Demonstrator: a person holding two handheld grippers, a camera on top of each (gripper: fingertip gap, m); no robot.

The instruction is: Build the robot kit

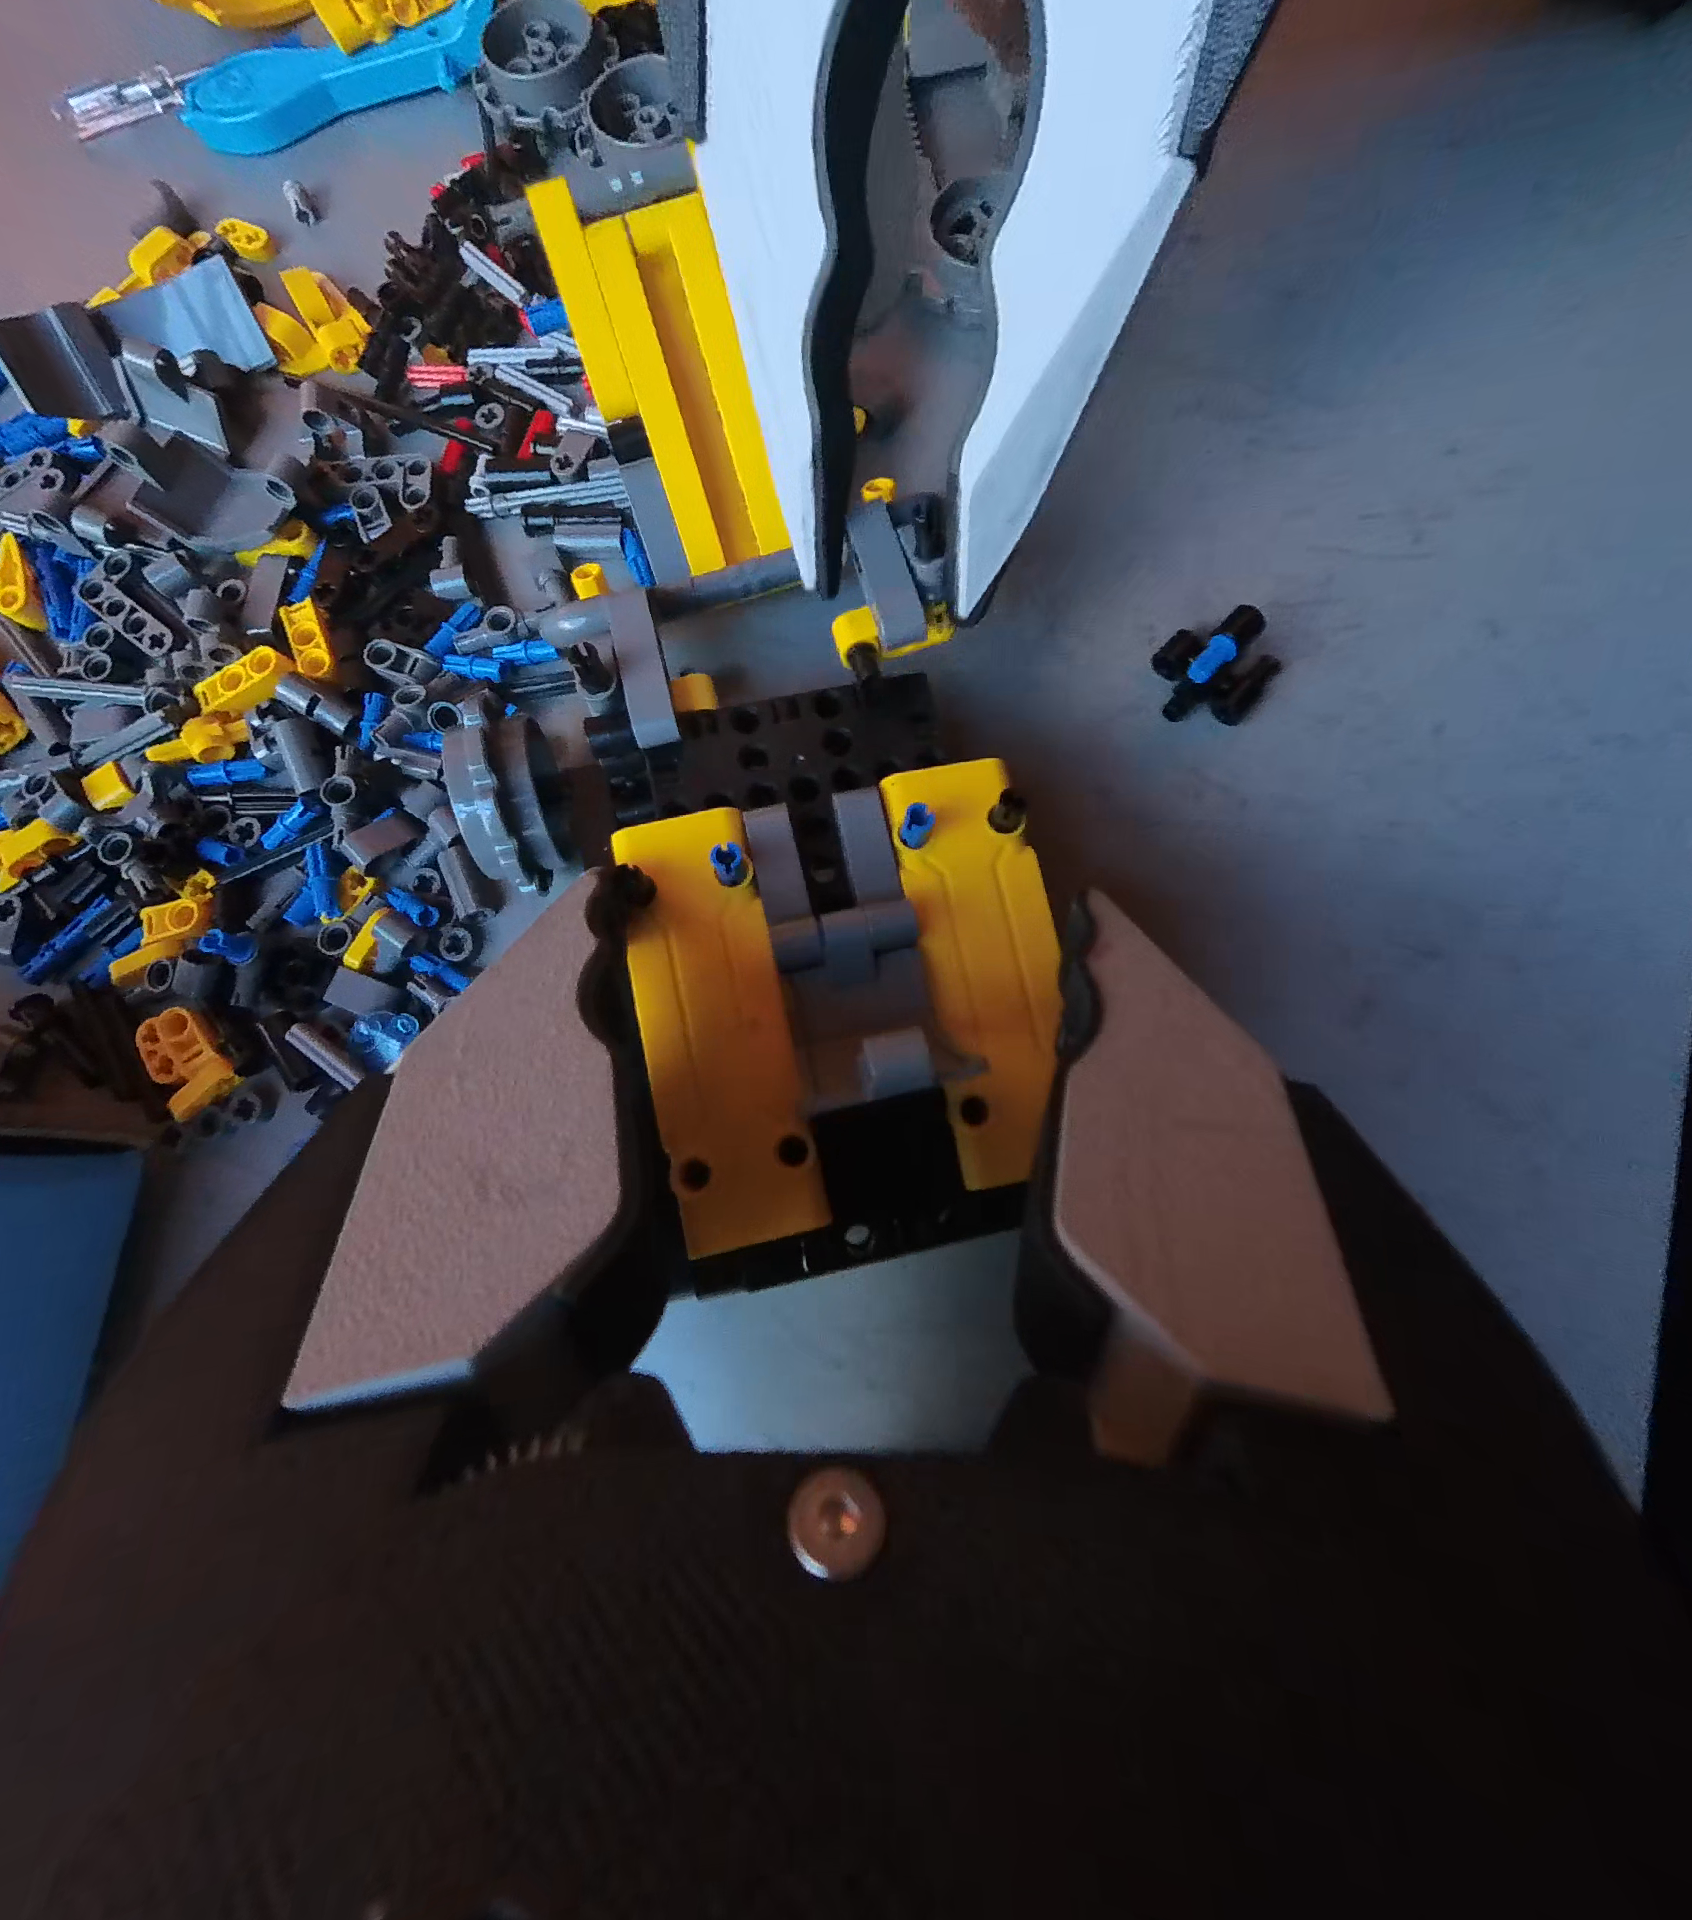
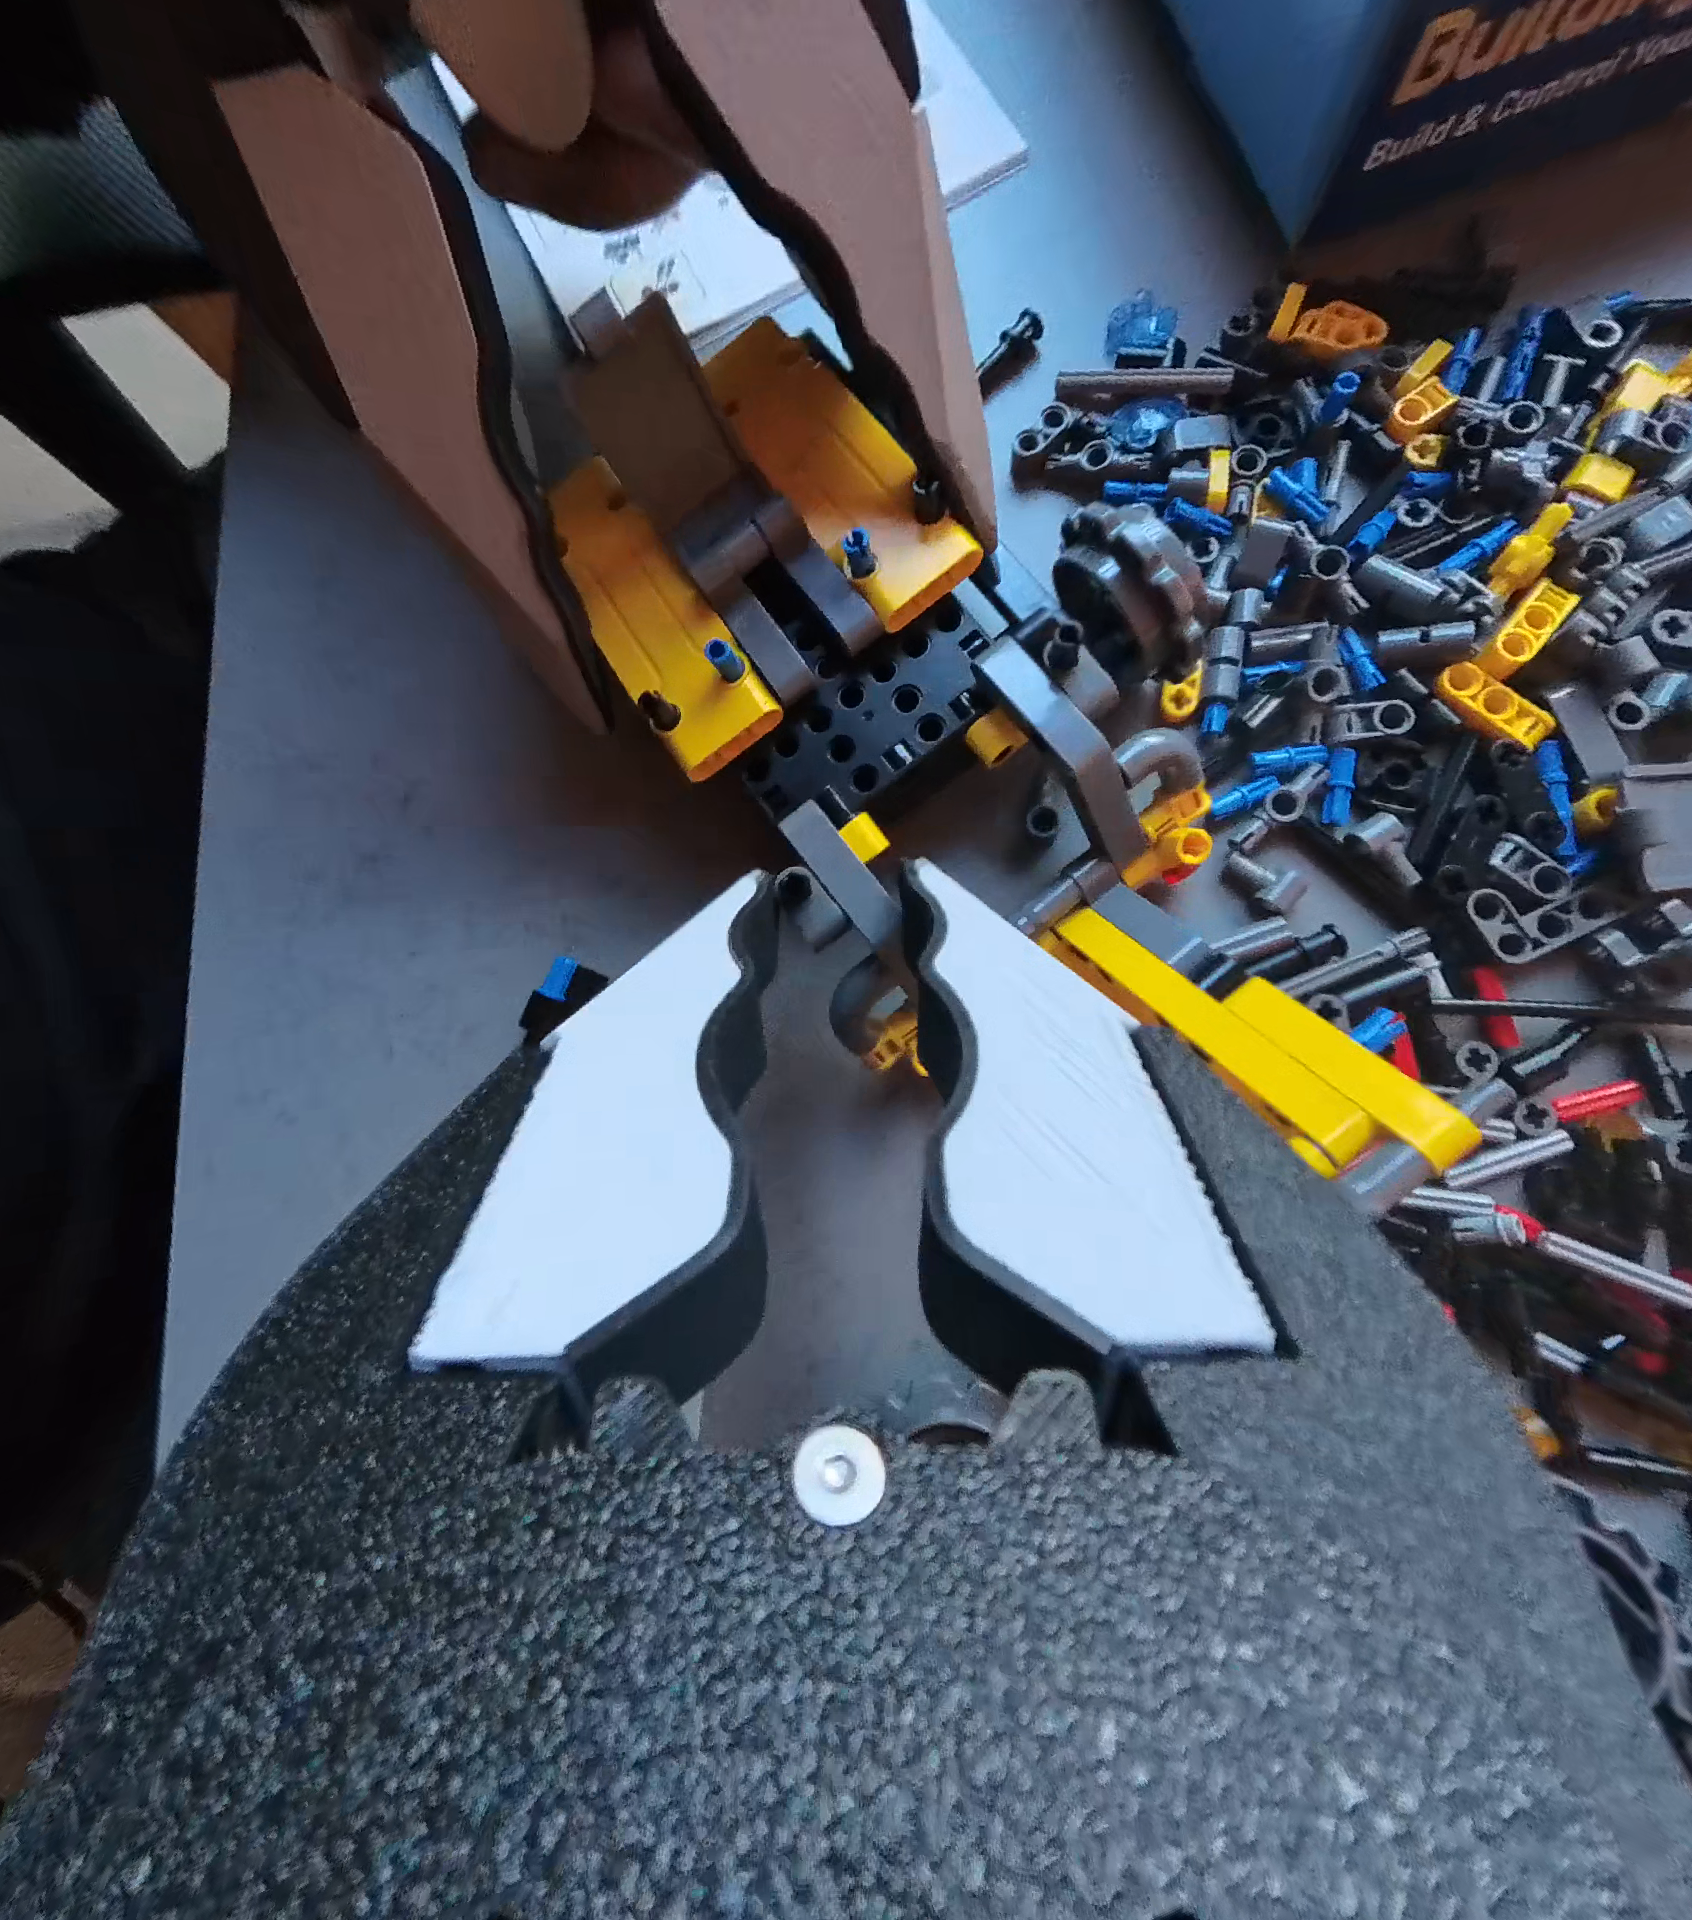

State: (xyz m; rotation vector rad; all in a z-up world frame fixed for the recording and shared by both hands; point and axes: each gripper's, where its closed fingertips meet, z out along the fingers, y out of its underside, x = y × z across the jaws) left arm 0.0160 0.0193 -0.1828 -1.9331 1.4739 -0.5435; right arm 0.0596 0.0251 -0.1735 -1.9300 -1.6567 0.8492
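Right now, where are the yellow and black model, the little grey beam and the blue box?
yellow and black model [image 1: 717, 997], left wrist view, on its left yellow panel.
little grey beam [image 2: 837, 868], right wrist view, on its flat side.
blue box [image 2: 1393, 145], right wrist view, on its front face.

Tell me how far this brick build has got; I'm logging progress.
Done: a yellow-and-black body already carries grey hinge pieces and blue pins.
In hand: the left gripper clamps that body, while the right gripper pinches a grey beam at its front end.
Left: a large pile of loose parts lies unused on the table.
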